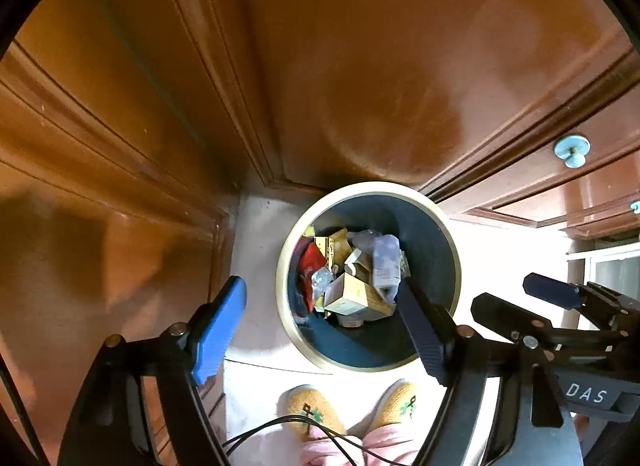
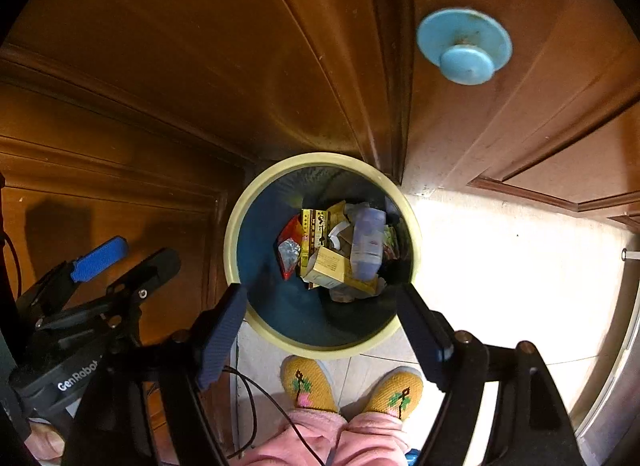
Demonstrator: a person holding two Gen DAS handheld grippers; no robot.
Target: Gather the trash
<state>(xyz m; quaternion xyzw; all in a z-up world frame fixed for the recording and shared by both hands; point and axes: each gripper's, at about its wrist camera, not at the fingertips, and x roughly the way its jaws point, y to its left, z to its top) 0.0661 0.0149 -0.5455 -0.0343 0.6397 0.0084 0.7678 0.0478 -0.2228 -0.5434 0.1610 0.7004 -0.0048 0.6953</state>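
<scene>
A round bin with a cream rim (image 1: 372, 185) and a dark blue inside stands on the floor below both grippers. In it lie a cardboard box (image 1: 352, 298), a red wrapper (image 1: 310, 266), a pale plastic bottle (image 1: 386, 262) and a yellow carton (image 1: 336, 246). My left gripper (image 1: 320, 284) hangs open over the bin, pointing down, nothing between its fingers. My right gripper (image 2: 319, 290) is open too, its fingers straddling the bin rim (image 2: 320, 157) from above, holding nothing. Each gripper shows in the other's view: right gripper (image 1: 502, 290), left gripper (image 2: 148, 250).
Brown wooden cabinet doors (image 1: 360, 65) rise behind and left of the bin, with a blue knob (image 2: 464, 45). A person's yellow slippers (image 2: 306, 384) and pink trouser legs stand just before the bin on the pale tiled floor (image 2: 500, 266). A black cable (image 2: 248, 394) hangs nearby.
</scene>
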